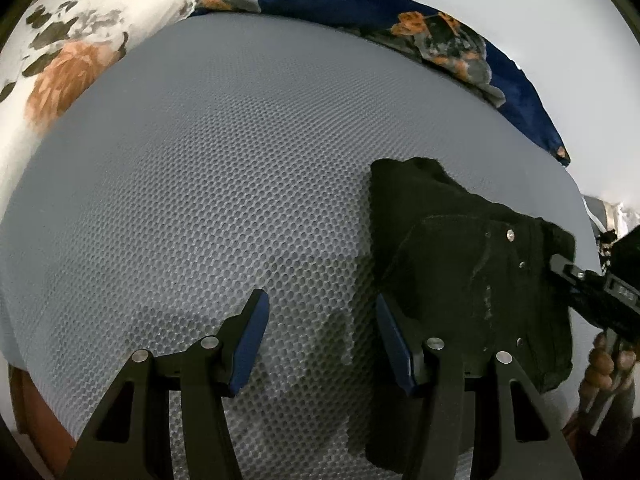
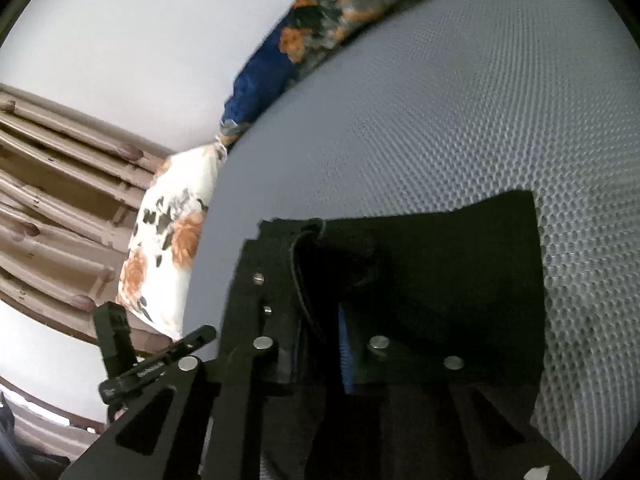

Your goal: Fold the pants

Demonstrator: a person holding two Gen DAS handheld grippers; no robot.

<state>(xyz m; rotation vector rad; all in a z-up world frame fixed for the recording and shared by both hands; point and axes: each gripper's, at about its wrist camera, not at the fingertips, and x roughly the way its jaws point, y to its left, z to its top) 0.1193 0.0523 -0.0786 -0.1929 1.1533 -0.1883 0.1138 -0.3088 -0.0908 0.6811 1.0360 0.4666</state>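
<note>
On the mattress (image 1: 240,160), the pants (image 1: 460,248) are pinched by the right claw (image 2: 320,344), the left claw (image 1: 320,340) held half-open and empty; a fold-over is judged next.

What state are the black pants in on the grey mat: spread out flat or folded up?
Folded. The pants lie as a compact bundle with layers stacked on the grey mat, no legs stretched out. The right gripper pinches one edge.

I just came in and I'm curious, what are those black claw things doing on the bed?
A person is folding black pants on a grey mesh mattress. The right gripper is pinched shut on the pants' edge. The left gripper hangs open over the mattress beside the pants, holding nothing.
</note>
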